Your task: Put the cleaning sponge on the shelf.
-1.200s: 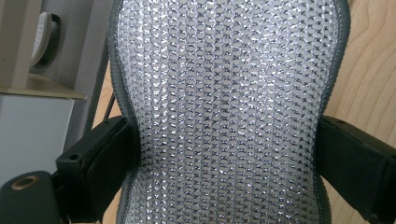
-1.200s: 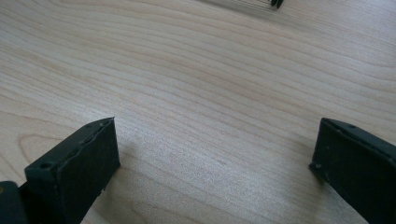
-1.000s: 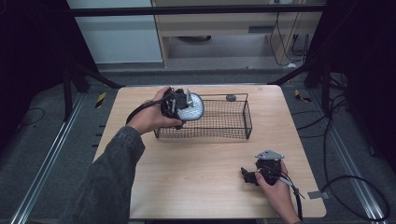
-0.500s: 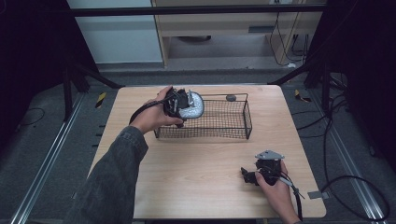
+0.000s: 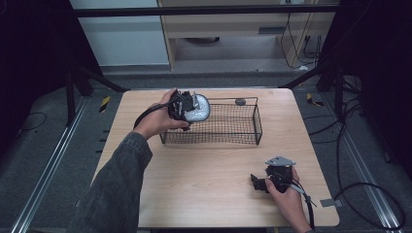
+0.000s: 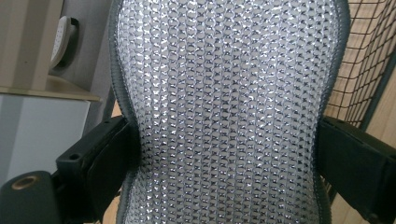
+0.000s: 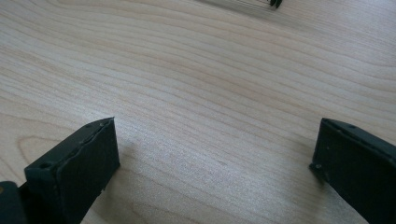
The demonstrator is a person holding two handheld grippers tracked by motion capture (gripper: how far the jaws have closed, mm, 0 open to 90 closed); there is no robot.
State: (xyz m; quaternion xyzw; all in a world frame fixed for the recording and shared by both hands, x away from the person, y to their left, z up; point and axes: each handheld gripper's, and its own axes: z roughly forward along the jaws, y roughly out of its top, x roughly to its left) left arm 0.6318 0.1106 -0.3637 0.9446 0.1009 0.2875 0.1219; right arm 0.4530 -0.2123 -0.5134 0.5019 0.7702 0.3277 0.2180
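Silver-grey mesh pad (image 6: 224,112) held by my left gripper (image 5: 187,108) over the wire basket (image 5: 243,138), at its left end.

Item detail: my left gripper's jaws press the pad's two long edges, pinching it at its waist; against the frames a second back, hand and pad have barely shifted above the basket's left rim, so I judge the drop is near but not yet made. A small dark object (image 5: 240,101) sits just behind the basket's far rim. My right gripper (image 5: 265,183) rests on the wooden table (image 5: 204,174) well in front of the basket, jaws wide apart, holding nothing.
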